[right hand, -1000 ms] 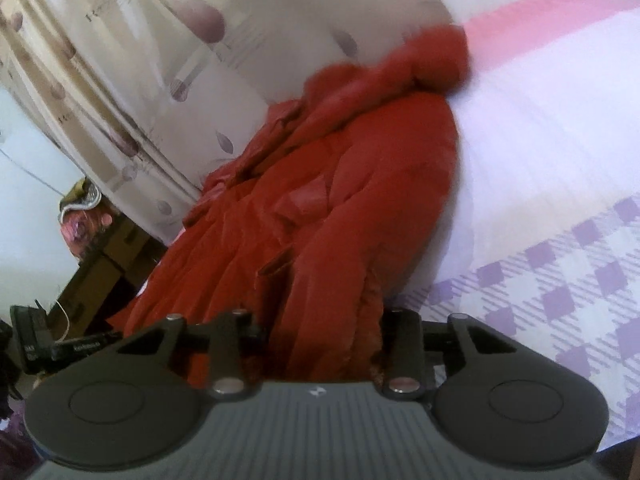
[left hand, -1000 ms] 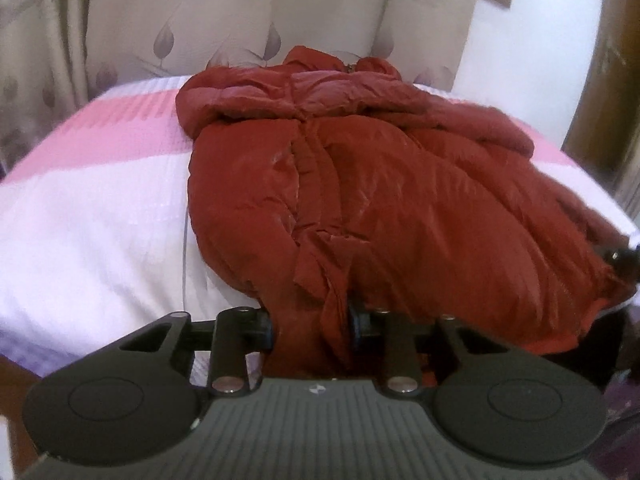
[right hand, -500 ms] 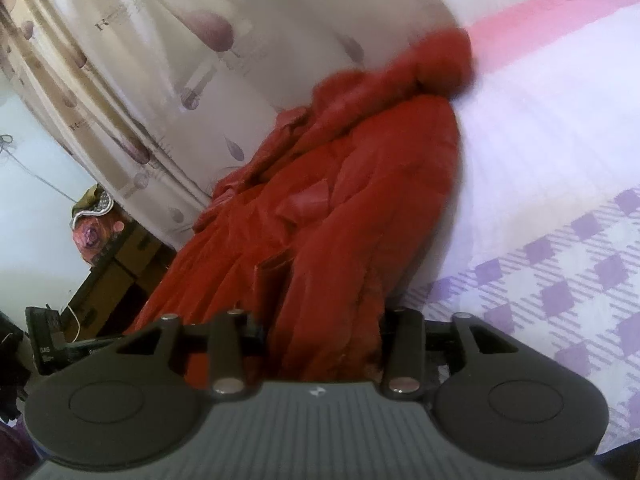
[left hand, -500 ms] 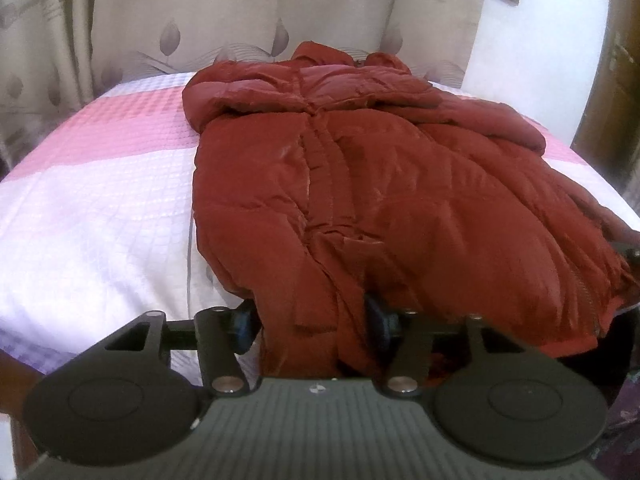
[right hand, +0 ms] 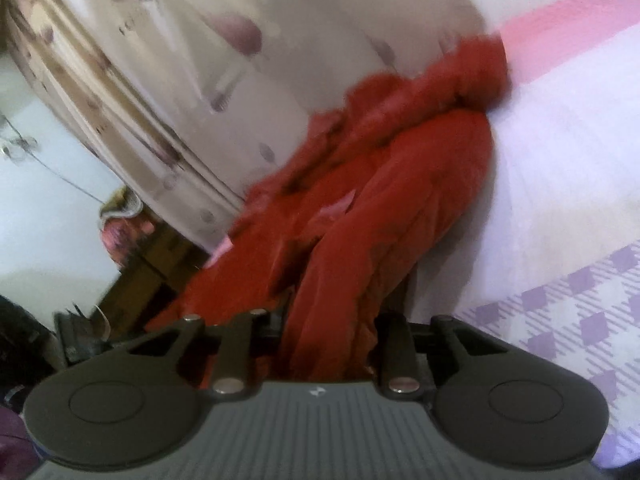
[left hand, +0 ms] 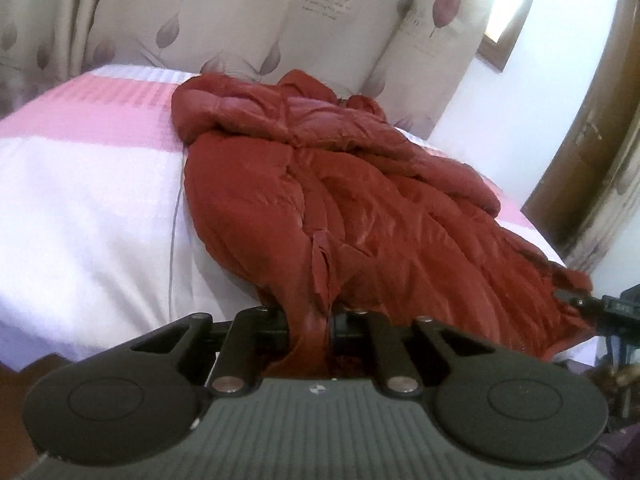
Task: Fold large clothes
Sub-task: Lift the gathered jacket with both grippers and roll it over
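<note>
Jacket point(left hand: 360, 208) hem pinched, bed point(left hand: 92, 208) edge

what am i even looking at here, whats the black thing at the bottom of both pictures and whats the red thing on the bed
These are two pictures from small wide-angle cameras, one mounted on each of two hand-held grabbing tools. A person holds one tool in each hand; there is no robot arm. The black and grey shape at the bottom of each picture is the tool itself, seen from behind, looking forward along its jaws.

The red thing is a big puffy red coat lying on a bed with a pink, white and lilac cover; leaf-print curtains hang behind.

In the left-hand view, the left gripper has just been closing and now pinches the coat's near hem. In the blurred right-hand view, the right gripper has just closed on another bunch of the same hem. The job is folding the coat.
</note>
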